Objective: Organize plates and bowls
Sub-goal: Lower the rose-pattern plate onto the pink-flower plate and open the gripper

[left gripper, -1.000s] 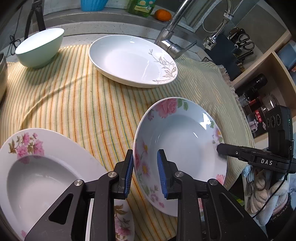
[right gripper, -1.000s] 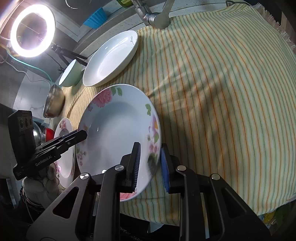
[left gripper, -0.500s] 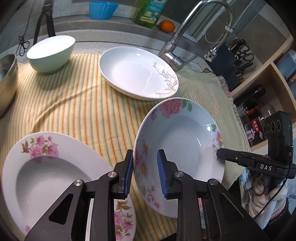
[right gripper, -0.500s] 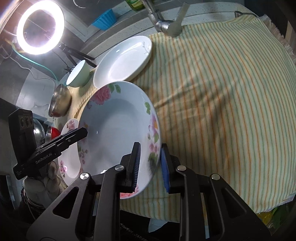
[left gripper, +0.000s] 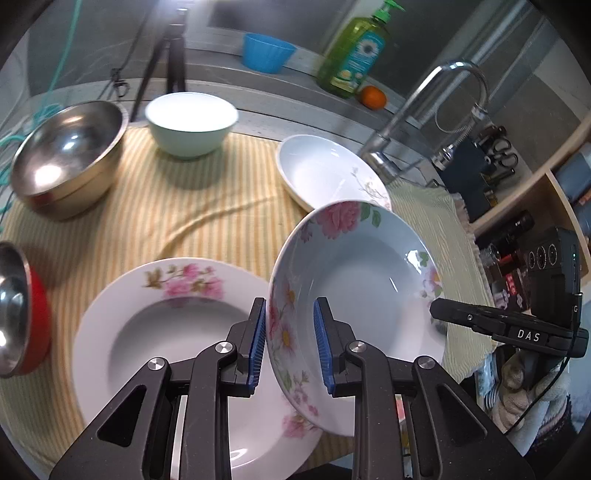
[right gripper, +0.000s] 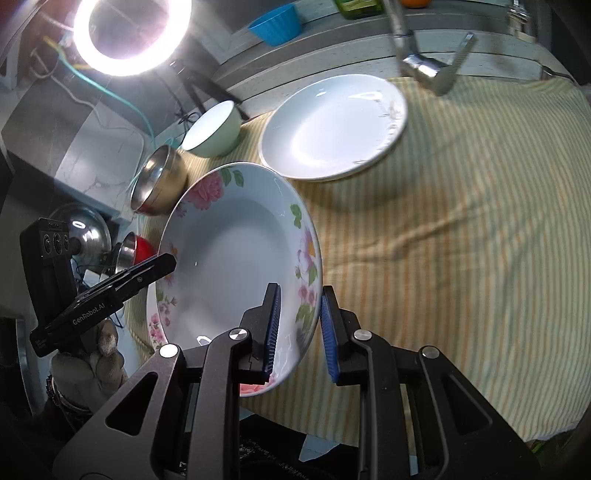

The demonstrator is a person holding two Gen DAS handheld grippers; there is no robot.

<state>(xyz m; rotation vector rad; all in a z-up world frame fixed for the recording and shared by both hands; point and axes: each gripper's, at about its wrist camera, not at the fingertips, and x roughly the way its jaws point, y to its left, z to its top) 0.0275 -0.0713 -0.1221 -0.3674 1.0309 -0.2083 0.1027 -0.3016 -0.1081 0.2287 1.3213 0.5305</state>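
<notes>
— What have you got hold of?

— A flowered deep plate point(left gripper: 354, 291). My left gripper point(left gripper: 289, 345) is clamped on its rim at one side, the blue pads either side of the painted edge. My right gripper point(right gripper: 300, 328) pinches the opposite rim the same way. Both pairs of jaws are nearly closed, with only the thickness of the rim between them.

— Is the plate on the cloth?

— No. It hangs tilted above the striped cloth point(right gripper: 461, 229), clear of it, held only by my two grippers. From the left side I see it overlapping the edge of a second flowered plate point(left gripper: 166, 332), which lies flat on the cloth below and just beside it. Whether the two touch I cannot tell.

— What else is on the cloth?

— A plain white plate point(right gripper: 332, 125) with a faint sprig pattern lies farther back, near the tap point(left gripper: 417, 110). Left of it stands a pale green bowl point(left gripper: 191, 123), upright. A steel bowl point(left gripper: 66, 155) sits beside that one, at the cloth's edge. Nearer me, at the far left, a red bowl point(left gripper: 22, 314) with a steel inside is partly cut off by the picture's edge.

— And behind?

— On the ledge stand a blue cup point(left gripper: 267, 51), a green soap bottle point(left gripper: 352, 55) and an orange point(left gripper: 373, 98). A ring lamp point(right gripper: 129, 33) glares at the upper left of the right view.
</notes>
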